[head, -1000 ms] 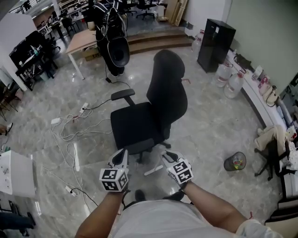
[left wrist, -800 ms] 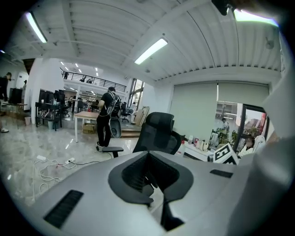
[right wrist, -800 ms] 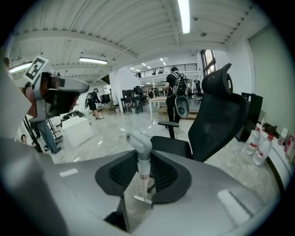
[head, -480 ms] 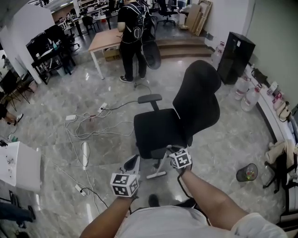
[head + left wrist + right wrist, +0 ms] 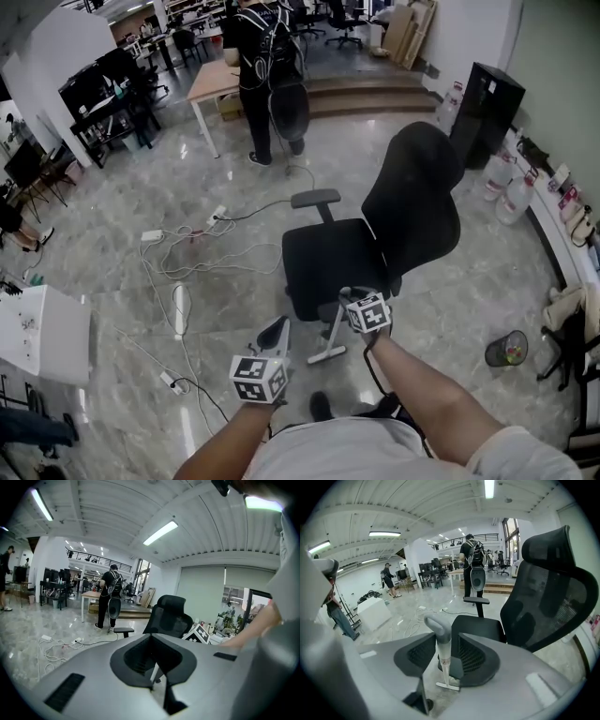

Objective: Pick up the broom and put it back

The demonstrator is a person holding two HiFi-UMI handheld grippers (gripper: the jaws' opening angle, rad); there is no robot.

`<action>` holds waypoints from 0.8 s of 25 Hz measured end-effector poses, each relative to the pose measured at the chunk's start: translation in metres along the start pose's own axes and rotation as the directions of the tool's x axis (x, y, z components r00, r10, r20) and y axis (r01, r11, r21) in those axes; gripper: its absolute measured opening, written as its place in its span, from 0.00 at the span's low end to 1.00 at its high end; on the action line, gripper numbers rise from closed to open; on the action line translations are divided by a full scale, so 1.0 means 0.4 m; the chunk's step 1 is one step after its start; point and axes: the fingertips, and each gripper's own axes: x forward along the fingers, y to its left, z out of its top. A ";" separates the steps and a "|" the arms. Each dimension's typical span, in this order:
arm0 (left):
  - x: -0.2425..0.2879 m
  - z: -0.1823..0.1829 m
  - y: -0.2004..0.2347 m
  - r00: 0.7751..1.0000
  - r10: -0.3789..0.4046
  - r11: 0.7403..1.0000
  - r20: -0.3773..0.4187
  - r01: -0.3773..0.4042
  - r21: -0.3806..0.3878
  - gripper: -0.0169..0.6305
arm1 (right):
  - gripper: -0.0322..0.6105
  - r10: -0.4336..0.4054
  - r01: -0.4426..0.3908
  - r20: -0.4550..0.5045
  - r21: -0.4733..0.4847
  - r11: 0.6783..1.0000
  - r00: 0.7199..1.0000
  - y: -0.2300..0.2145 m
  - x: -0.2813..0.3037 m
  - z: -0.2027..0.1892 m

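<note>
We hold the right tool [image 5: 351,298] low in front of the black office chair [image 5: 375,234], and its jaws have just been opening: they now stand wide apart with the broom [image 5: 442,644] upright between them, its grey grip and white shaft clear of both pads. The broom's foot rests on the marble floor [image 5: 103,309], just in front of the chair's seat. Our left tool [image 5: 275,331] hovers nearer to us and to the left, jaws likewise apart and holding nothing, with only the chair showing beyond them. White cables [image 5: 183,258] trail over the floor to the left.
</note>
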 end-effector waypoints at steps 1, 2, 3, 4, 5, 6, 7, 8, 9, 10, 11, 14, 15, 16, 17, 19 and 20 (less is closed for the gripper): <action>0.003 0.000 0.000 1.000 -0.002 1.000 -0.001 0.002 -0.003 0.04 | 0.28 0.004 -0.005 0.007 0.002 1.000 1.000 0.001 -0.003 0.006; 0.006 -0.001 0.000 1.000 -0.005 1.000 -0.001 0.005 -0.005 0.04 | 0.29 0.010 -0.010 0.016 0.003 1.000 1.000 0.003 -0.006 0.012; 0.008 -0.002 0.001 1.000 -0.007 1.000 -0.001 0.007 -0.007 0.04 | 0.31 0.017 -0.017 0.025 0.001 1.000 1.000 0.007 -0.010 0.018; 0.010 -0.004 0.004 1.000 -0.010 1.000 -0.001 0.010 -0.009 0.04 | 0.32 0.024 -0.023 0.033 -0.004 1.000 0.999 0.013 -0.013 0.023; 0.011 -0.005 0.007 1.000 -0.013 1.000 -0.001 0.013 -0.011 0.04 | 0.32 0.028 -0.028 0.039 -0.009 1.000 0.999 0.019 -0.016 0.027; 0.013 -0.006 0.010 1.000 -0.016 1.000 -0.001 0.016 -0.014 0.04 | 0.32 0.032 -0.031 0.045 -0.011 0.999 0.998 0.025 -0.020 0.030; 0.015 -0.006 0.012 1.000 -0.020 1.000 0.000 0.020 -0.015 0.04 | 0.32 0.035 -0.034 0.051 -0.012 0.999 0.998 0.030 -0.026 0.034; 0.017 -0.005 0.012 1.000 -0.025 1.000 0.001 0.025 -0.015 0.04 | 0.32 0.039 -0.038 0.059 -0.011 0.999 0.997 0.037 -0.034 0.039; 0.019 -0.002 0.012 1.000 -0.029 0.999 0.003 0.029 -0.014 0.04 | 0.32 0.045 -0.044 0.069 -0.008 0.999 0.997 0.045 -0.044 0.045; 0.021 0.002 0.012 0.999 -0.033 0.999 0.006 0.033 -0.014 0.04 | 0.32 0.053 -0.053 0.078 -0.005 0.999 0.996 0.055 -0.058 0.053; 0.022 0.007 0.012 0.999 -0.038 0.999 0.009 0.038 -0.013 0.04 | 0.32 0.062 -0.062 0.086 -0.002 0.998 0.994 0.067 -0.076 0.062; 0.032 0.024 0.009 0.998 -0.054 0.998 0.017 0.054 -0.013 0.04 | 0.32 0.088 -0.087 0.107 -0.005 0.996 0.990 0.110 -0.135 0.090; 0.036 0.029 0.007 0.998 -0.061 0.998 0.019 0.061 -0.013 0.04 | 0.32 0.093 -0.093 0.116 -0.005 0.996 0.989 0.125 -0.154 0.101; 0.039 0.034 0.005 0.997 -0.070 0.997 0.023 0.070 -0.013 0.04 | 0.31 0.099 -0.099 0.124 -0.004 0.995 0.987 0.141 -0.173 0.112; 0.043 0.041 0.001 0.996 -0.080 0.997 0.027 0.080 -0.013 0.04 | 0.29 0.107 -0.107 0.132 -0.007 0.994 0.985 0.160 -0.194 0.123; 0.049 0.058 -0.014 0.994 -0.102 0.995 0.036 0.103 -0.011 0.04 | 0.23 0.126 -0.122 0.157 -0.033 0.992 0.980 0.203 -0.241 0.148; 0.052 0.067 -0.023 0.993 -0.113 0.993 0.041 0.114 -0.008 0.04 | 0.18 0.132 -0.125 0.175 -0.053 0.991 0.976 0.224 -0.266 0.161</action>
